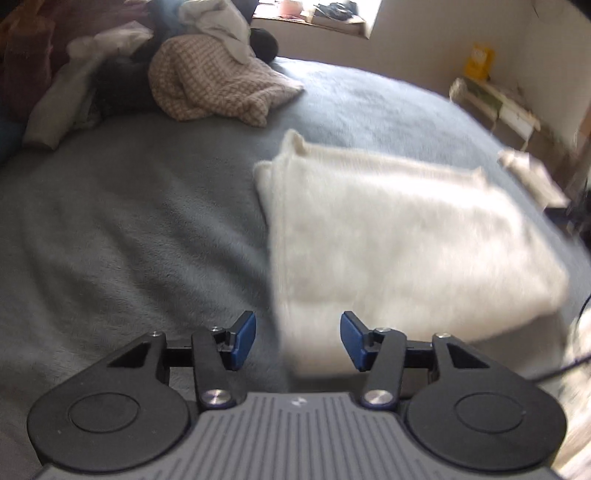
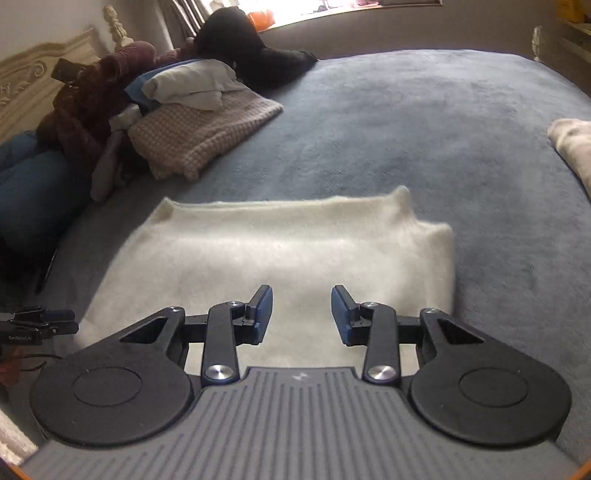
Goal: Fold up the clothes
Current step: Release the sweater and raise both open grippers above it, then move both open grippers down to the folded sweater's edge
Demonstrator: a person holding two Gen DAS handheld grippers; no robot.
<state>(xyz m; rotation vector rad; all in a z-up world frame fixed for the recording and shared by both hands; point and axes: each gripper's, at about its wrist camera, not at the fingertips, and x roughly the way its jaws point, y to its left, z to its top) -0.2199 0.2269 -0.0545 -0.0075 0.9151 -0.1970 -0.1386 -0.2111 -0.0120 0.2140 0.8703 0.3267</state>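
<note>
A fluffy white garment point(image 1: 402, 236) lies folded into a rectangle on the grey-blue bed cover point(image 1: 129, 229). My left gripper point(image 1: 298, 339) hovers open over the garment's near left edge, with nothing between its blue pads. In the right wrist view the same white garment point(image 2: 280, 247) lies flat. My right gripper point(image 2: 302, 314) is open above its near part, its pads clear of the fabric. The other gripper point(image 2: 40, 325) shows at the far left edge of that view.
A heap of unfolded clothes sits at the head of the bed: a beige checked knit point(image 1: 210, 85), pale pieces point(image 2: 192, 85), dark red point(image 2: 92, 99) and black items point(image 2: 251, 55). Another white piece point(image 2: 572, 144) lies at the right. A carved headboard point(image 2: 33, 77) and a windowsill point(image 1: 314, 18) stand beyond.
</note>
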